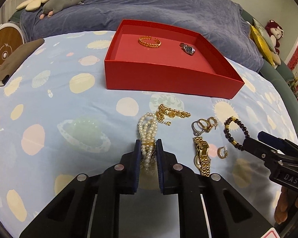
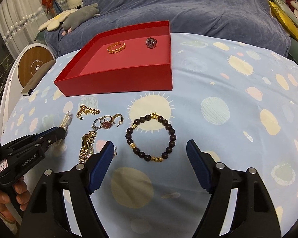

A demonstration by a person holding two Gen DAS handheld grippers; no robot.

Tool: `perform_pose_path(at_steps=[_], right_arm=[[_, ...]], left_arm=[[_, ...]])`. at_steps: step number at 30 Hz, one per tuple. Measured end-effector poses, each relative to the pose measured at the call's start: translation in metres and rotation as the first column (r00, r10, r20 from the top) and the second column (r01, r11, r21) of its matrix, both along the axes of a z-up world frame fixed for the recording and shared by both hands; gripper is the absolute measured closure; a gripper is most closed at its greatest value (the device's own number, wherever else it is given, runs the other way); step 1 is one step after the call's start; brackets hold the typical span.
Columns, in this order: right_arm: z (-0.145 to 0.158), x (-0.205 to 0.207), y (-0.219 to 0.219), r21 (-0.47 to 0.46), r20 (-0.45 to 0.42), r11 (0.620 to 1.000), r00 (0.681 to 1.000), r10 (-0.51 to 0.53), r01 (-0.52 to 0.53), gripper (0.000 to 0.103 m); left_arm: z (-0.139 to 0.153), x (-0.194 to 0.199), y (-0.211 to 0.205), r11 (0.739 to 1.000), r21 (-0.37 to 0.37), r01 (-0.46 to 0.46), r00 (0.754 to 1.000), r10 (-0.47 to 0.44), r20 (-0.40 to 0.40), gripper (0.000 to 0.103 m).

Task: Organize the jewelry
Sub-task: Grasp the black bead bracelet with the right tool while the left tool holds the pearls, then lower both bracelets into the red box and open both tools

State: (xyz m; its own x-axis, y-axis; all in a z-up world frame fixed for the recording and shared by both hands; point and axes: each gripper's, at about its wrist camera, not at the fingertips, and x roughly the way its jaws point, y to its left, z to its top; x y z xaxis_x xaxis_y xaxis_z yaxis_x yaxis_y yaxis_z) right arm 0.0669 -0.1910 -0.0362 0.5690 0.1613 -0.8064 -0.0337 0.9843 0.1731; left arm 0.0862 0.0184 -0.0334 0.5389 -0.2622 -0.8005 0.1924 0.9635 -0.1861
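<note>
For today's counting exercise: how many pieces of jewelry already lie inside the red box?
2. A gold bangle lies toward the left of the red box, and a small watch lies to its right. Nothing else shows on the box floor, though the near wall hides a strip.

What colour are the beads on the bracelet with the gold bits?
Very dark brown, nearly black. The beaded bracelet shows best in the right wrist view.

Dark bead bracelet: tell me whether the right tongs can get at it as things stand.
Probably yes. The dark bead bracelet lies flat on the sheet, directly ahead of the right tongs, whose jaws stand open and wider than it. Nothing covers it; the gold watch lies clear to its side.
</note>
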Motion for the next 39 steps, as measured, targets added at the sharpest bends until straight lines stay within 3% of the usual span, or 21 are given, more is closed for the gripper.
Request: perform_pose_path(at_steps=[7, 12, 16, 22, 27, 29, 39], right_arm=[[-0.009, 0.008, 0.003, -0.013, -0.020, 1.000, 1.000, -0.005, 0.005, 0.035], [-0.015, 0.015, 0.008, -0.041, -0.017, 0.999, 1.000, -0.003, 0.002, 0.035], [-0.007, 0.014, 0.000, -0.010, 0.006, 1.000, 1.000, -0.018, 0.018, 0.038], [-0.015, 0.020, -0.009, -0.026, -0.017, 0.999, 0.999, -0.042, 0.042, 0.061], [-0.016, 0.019, -0.001, -0.104, 0.004, 0.994, 1.000, -0.027, 0.027, 0.080], [-0.016, 0.020, -0.003, -0.106, 0.006, 0.994, 1.000, -0.025, 0.026, 0.096], [0.002, 0.013, -0.003, -0.071, 0.052, 0.997, 0.999, -0.016, 0.020, 0.096]], left_arm=[[0.017, -0.004, 0.009, 1.000, -0.020, -0.020, 0.999, 0.021, 0.045, 0.091], [0.018, -0.004, 0.012, 0.999, -0.024, -0.029, 0.998, 0.030, 0.048, 0.091], [0.016, -0.003, 0.015, 0.999, -0.028, -0.037, 0.999, 0.038, 0.037, 0.091], [0.016, -0.002, 0.015, 0.999, -0.026, -0.040, 0.998, 0.041, 0.041, 0.091], [0.015, -0.002, 0.011, 0.999, -0.021, -0.031, 0.999, 0.032, 0.039, 0.091], [0.014, -0.003, 0.009, 0.999, -0.020, -0.030, 0.999, 0.031, 0.039, 0.091], [0.023, -0.004, 0.005, 0.999, -0.031, -0.026, 0.998, 0.028, 0.056, 0.091]])
